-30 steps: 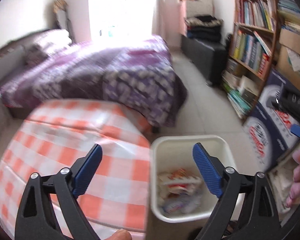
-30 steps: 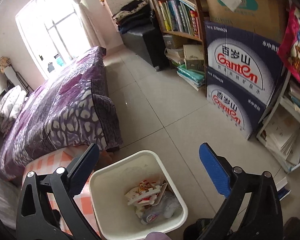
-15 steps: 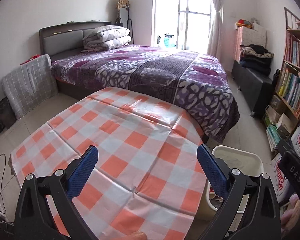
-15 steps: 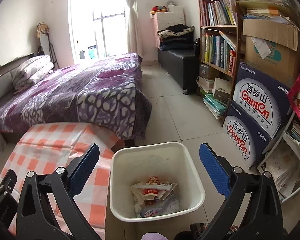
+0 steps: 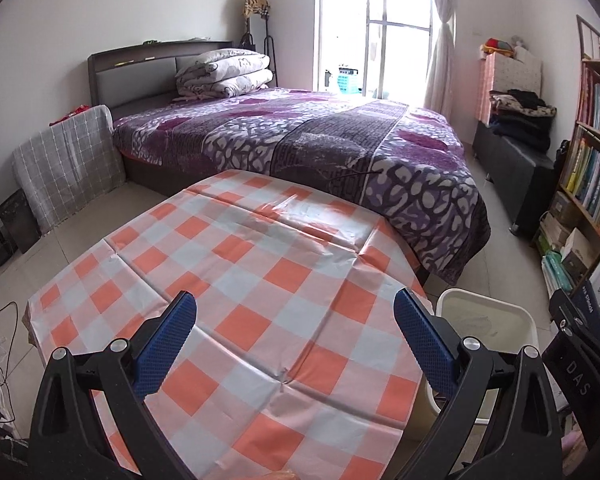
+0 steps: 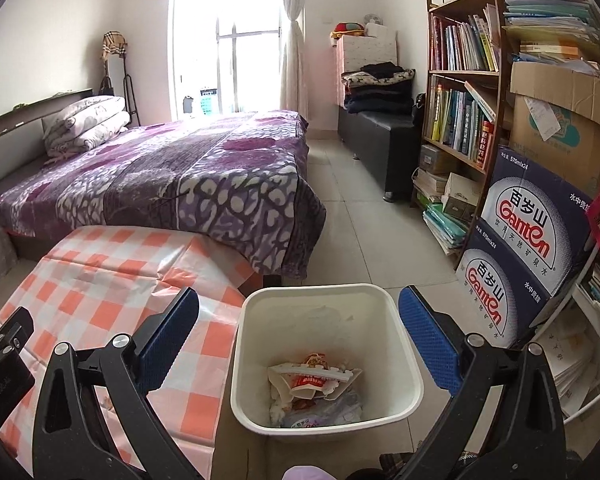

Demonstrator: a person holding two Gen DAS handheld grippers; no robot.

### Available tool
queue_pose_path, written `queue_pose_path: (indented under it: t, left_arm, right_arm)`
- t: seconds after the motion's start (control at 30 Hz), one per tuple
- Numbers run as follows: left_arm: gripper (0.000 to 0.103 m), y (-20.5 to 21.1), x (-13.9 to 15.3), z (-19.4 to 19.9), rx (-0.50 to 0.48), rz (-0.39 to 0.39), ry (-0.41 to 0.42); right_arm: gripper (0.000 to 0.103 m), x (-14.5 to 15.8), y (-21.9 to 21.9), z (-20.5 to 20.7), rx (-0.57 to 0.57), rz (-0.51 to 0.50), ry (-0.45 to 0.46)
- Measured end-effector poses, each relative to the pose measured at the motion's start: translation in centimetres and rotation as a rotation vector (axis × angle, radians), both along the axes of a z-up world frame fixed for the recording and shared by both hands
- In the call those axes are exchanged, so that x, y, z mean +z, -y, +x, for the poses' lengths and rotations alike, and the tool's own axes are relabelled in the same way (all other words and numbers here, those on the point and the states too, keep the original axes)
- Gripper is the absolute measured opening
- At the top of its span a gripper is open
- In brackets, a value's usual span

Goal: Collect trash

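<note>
A white trash bin [image 6: 400, 336] stands on the floor beside the table and holds crumpled wrappers and packets [image 6: 316, 392]. My right gripper [image 6: 298, 340] is open and empty, held above the bin. The bin's rim also shows at the right in the left wrist view [image 5: 484, 300]. My left gripper [image 5: 296, 344] is open and empty above the table with the orange-and-white checked cloth [image 5: 260, 280]. No loose trash shows on the cloth.
A bed with a purple cover [image 5: 320, 148] lies beyond the table. A bookshelf [image 6: 464, 92] and stacked water cartons [image 6: 528, 240] line the right wall. A dark bench with folded clothes [image 6: 380, 120] stands by the window. Tiled floor [image 6: 360, 208] runs between bed and shelves.
Both grippers have lifted and tilted up. The left one swung left from over the bin to over the table. Both stayed open and empty.
</note>
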State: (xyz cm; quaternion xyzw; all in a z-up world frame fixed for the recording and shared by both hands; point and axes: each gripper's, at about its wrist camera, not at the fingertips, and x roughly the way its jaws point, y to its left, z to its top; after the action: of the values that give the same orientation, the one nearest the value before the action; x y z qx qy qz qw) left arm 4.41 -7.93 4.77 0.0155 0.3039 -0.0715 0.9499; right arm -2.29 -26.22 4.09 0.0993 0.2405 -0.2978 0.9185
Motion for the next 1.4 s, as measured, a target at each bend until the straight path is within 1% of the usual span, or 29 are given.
queue_pose_path:
  t: [0.5, 1.07, 1.4]
  left_arm:
    - [0.096, 0.37, -0.21, 0.17, -0.003, 0.009, -0.002]
    - [0.096, 0.38, -0.21, 0.20, -0.001, 0.008, 0.000]
    - [0.096, 0.93, -0.17, 0.31, -0.010, 0.014, 0.007]
  right_arm:
    - [0.096, -0.44, 0.39, 0.29, 0.026, 0.031, -0.001]
    - [0.096, -0.68, 0.00, 0.55, 0.067, 0.032, -0.015]
    - [0.096, -0.86, -0.04, 0.62, 0.068, 0.036, -0.021]
